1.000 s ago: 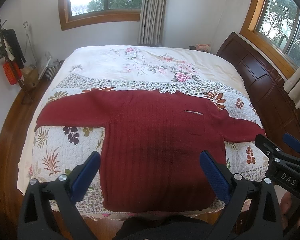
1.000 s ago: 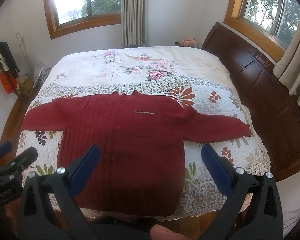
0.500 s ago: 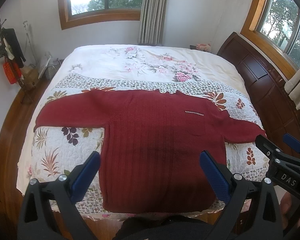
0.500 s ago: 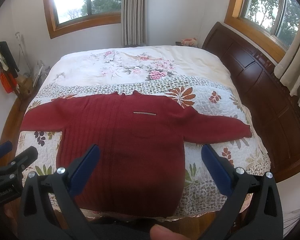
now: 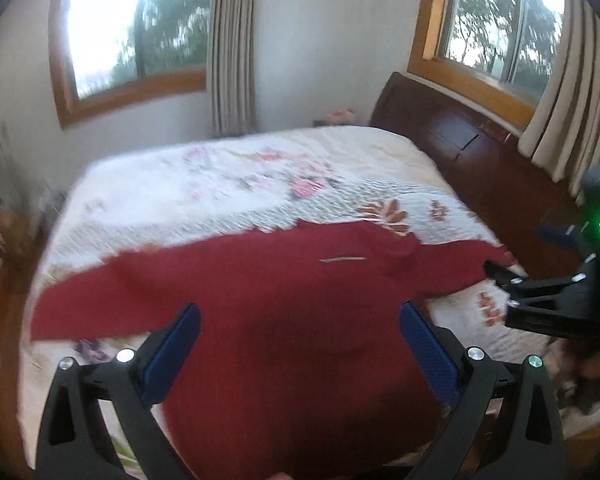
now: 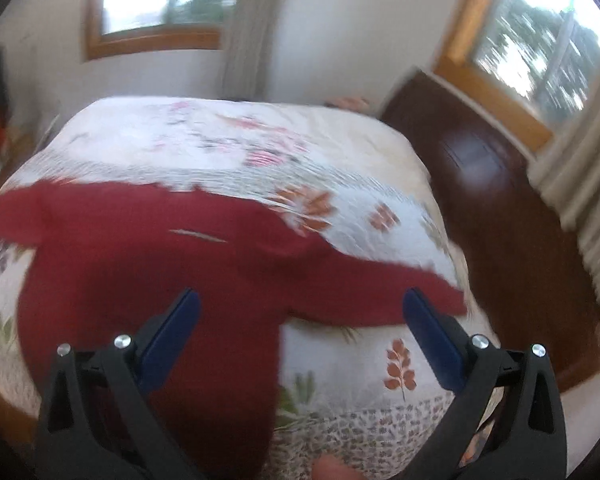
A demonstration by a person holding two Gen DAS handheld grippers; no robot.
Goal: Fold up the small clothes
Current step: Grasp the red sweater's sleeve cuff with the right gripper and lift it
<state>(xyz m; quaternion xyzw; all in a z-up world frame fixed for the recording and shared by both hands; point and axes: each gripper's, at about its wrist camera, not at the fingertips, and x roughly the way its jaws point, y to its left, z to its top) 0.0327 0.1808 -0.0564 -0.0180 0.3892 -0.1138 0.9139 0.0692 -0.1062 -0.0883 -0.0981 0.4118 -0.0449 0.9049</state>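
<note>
I am holding both tools above the near edge of the bed [image 5: 228, 184], jaws spread wide on each and pinching nothing. The red sweater [image 5: 284, 320] is lying flat on the quilt, front up, hem toward me, collar at 12 o'clock, sleeves running out along the 9-to-3 line; that sleeve line is its long axis, lying crosswise to my reach.

My left gripper [image 5: 300, 344] is sitting over the middle of the body, fabric showing between and beyond both pads. My right gripper [image 6: 300, 332] is sitting further toward 3 o'clock: in its view the right sleeve [image 6: 380, 292] is crossing the gap between the jaws, its cuff ending just past the right pad at about 2 o'clock. The left sleeve [image 5: 100, 292] is trailing off at 9 o'clock from the left tool.

Judgement: the right tool is nearer a sleeve end, so the first fold inward is likely falling to it. Both views are blurred; contact with cloth is not evident
</note>
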